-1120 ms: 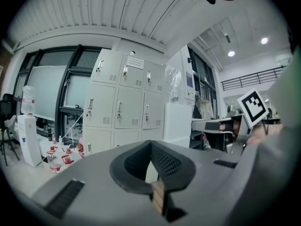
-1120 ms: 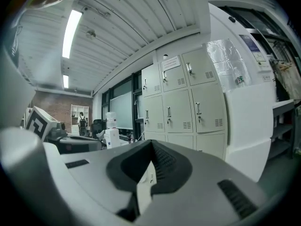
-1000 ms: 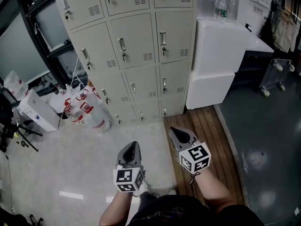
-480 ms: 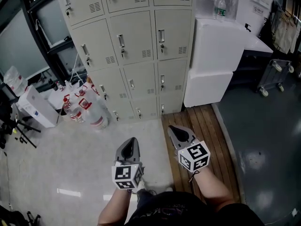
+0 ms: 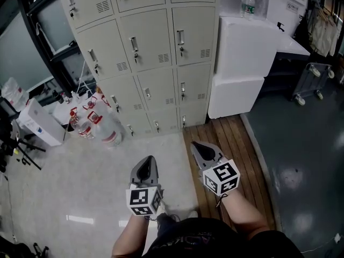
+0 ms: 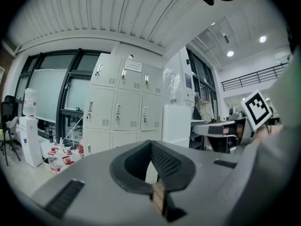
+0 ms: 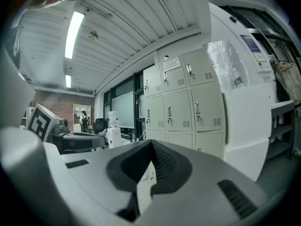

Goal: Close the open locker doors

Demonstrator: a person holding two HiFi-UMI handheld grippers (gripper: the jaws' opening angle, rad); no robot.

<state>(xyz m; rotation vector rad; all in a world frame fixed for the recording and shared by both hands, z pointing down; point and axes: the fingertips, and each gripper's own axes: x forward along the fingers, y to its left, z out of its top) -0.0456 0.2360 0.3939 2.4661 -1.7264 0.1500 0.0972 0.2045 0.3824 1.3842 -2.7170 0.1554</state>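
A beige bank of lockers (image 5: 145, 47) stands ahead in the head view, and every door I can see lies flush with its frame. The same lockers (image 6: 120, 112) show in the left gripper view and the lockers (image 7: 181, 105) again in the right gripper view. My left gripper (image 5: 146, 163) is shut with nothing in it, held low over the pale floor well short of the lockers. My right gripper (image 5: 200, 147) is also shut and empty, beside the left one, over the wooden strip.
Two stacked white boxes (image 5: 242, 63) stand right of the lockers with a bottle (image 5: 248, 1) on top. Large water bottles (image 5: 99, 125) and a white case (image 5: 37, 122) sit at the lockers' left foot. A wooden floor strip (image 5: 231, 160) runs on the right; a wheeled cart (image 5: 314, 85) stands far right.
The view has shifted slightly, so the lockers sit a little higher and further left in the picture. Both grippers keep their places and stay shut.
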